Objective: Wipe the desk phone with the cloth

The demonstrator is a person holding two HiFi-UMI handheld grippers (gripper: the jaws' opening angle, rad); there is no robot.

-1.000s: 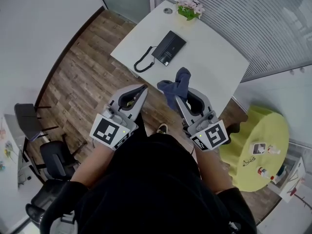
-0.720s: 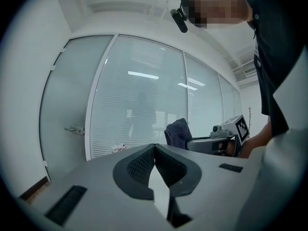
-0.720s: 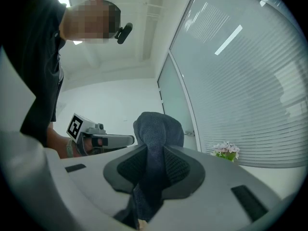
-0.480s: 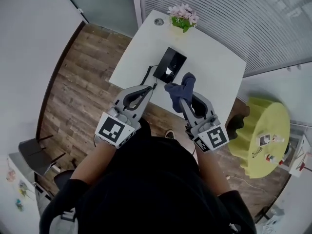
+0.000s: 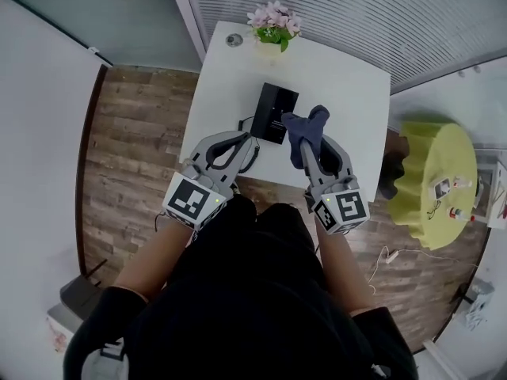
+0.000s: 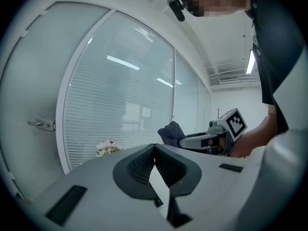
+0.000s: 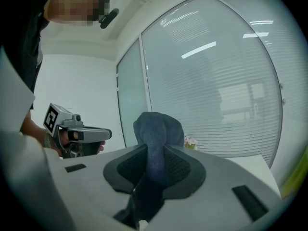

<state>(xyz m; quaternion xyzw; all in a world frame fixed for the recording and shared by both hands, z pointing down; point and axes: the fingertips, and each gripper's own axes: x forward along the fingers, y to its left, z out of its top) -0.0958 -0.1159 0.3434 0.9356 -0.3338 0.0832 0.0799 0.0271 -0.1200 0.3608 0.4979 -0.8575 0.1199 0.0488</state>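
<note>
- Both grippers have come forward since the earlier frames, from short of the table [image 5: 348,77] to over its near edge, and the head view now looks more squarely down on it
- On the right gripper [image 5: 307,147] the fingers [image 7: 180,170] are clamped on the dark blue cloth [image 5: 306,127], which bunches up beyond their tips and trails down behind them
- Seen from the head, the cloth overlaps the right near corner of the desk phone [image 5: 273,109]; whether the two touch cannot be told
- On the left gripper [image 5: 242,139] the fingers [image 6: 137,167] are closed tip to tip with nothing between them, over the coiled cord [image 5: 252,155] at the phone's left near corner
- Black and flat, the desk phone lies about mid-table, left of the cloth
- Pink flowers [image 5: 272,24] stand at the table's far edge, well apart from the phone
</note>
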